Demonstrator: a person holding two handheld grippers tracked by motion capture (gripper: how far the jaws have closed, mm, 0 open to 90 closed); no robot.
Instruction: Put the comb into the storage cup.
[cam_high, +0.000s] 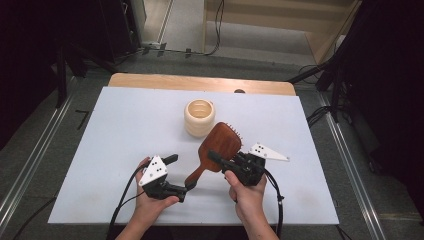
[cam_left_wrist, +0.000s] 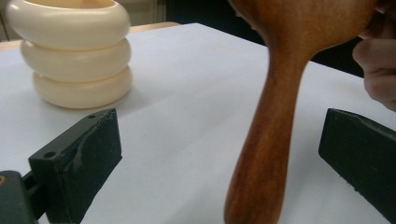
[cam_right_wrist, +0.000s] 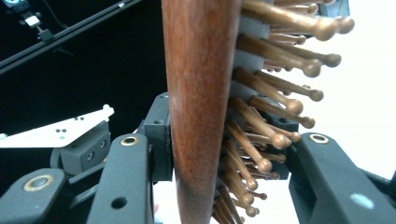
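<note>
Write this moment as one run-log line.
right gripper: shut on brush head | left gripper: open, fingers beside handle | cup: on table

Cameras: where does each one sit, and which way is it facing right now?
High view: above the table, looking down; both hands and the left gripper show.
Left gripper view: between open jaws, facing hairbrush handle and cream holder.
Right gripper view: right gripper clamps the brush head.
All three share the hairbrush.

A white-topped wooden table (cam_high: 125, 120) stands on grey floor (cam_high: 45, 145) (dark surroundings, cables (cam_high: 218, 30) trailing behind).
</note>
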